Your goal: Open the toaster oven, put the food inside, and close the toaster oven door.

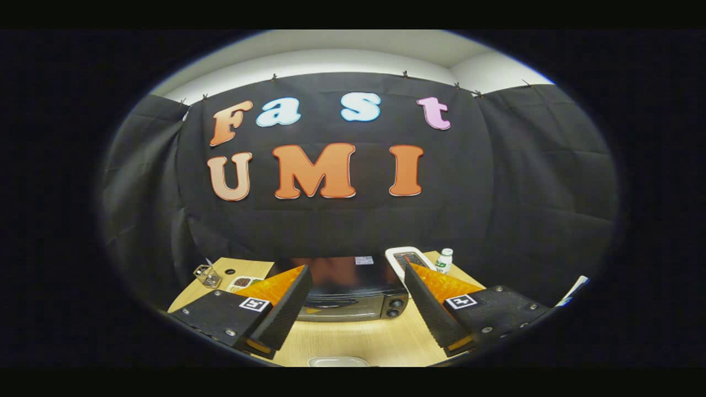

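A dark toaster oven (353,289) stands on the wooden table (358,339), beyond my fingers and between them. Its glass door looks closed, with two knobs (395,307) at its right end. My gripper (356,309) is open, held above the table some way short of the oven, with nothing between the fingers. The pale rim of a dish (337,361) shows on the table just below the fingers; I cannot see what lies on it.
A clear glass container (208,275) and a small patterned dish (241,283) sit left of the oven. A white tray (407,258) and a small white bottle (444,260) stand to the oven's right. Black cloth walls close the booth behind the table.
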`<state>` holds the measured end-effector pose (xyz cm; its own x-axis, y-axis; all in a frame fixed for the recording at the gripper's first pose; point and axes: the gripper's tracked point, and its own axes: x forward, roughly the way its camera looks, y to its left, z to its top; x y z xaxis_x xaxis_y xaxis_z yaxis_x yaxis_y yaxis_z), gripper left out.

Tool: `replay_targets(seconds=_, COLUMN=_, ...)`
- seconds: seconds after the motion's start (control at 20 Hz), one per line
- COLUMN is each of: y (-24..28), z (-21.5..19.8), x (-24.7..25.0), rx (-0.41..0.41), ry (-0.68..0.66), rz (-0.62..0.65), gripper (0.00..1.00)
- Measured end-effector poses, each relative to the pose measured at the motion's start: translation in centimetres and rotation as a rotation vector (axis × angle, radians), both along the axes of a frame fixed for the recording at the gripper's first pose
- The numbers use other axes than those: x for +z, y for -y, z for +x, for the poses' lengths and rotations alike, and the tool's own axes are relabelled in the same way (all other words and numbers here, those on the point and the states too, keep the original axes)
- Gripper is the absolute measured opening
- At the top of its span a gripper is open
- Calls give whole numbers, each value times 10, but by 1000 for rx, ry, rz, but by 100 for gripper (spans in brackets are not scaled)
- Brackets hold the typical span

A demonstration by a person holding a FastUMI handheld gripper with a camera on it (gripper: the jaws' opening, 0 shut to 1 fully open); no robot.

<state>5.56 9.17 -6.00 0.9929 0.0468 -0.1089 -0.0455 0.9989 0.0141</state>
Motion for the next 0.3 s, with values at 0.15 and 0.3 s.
replay_targets(seconds=0.15, y=1, z=-15, x=9, rx=-13, ry=22, rz=18, gripper=100)
replay_targets(seconds=0.3, y=3, z=-14, x=9, rx=-28, ry=28, rz=32, gripper=100)
